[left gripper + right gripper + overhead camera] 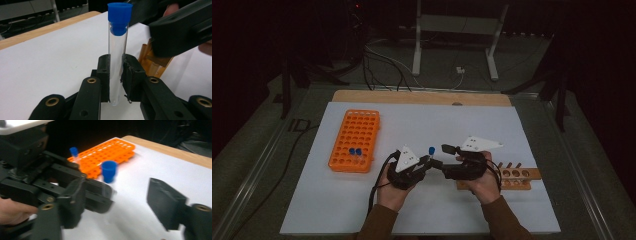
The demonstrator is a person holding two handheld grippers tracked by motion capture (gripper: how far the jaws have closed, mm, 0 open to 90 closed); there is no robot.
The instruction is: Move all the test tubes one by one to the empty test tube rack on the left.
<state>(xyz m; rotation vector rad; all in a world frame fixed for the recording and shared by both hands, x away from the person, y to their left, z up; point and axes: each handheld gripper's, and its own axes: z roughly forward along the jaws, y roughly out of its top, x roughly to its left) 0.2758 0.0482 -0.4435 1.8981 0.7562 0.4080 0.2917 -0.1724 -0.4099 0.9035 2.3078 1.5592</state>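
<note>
Test tube (115, 62) with blue cap (119, 15) is standing upright above the white tabletop (492, 125), and my left claw (115, 77) is clenching it around the lower glass. My right claw (120, 202) is sitting just beside it, jaws apart, gripping nothing. Two capped tubes (355, 151) are already sitting in the orange rack (355, 139); the wooden rack (518, 178) near my right hand is looking empty. I'm guessing this tube is going into the orange rack too, so carrying and slotting are remaining.

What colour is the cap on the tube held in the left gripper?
Blue; the cap on the clear tube shows best in the left gripper view.
</note>
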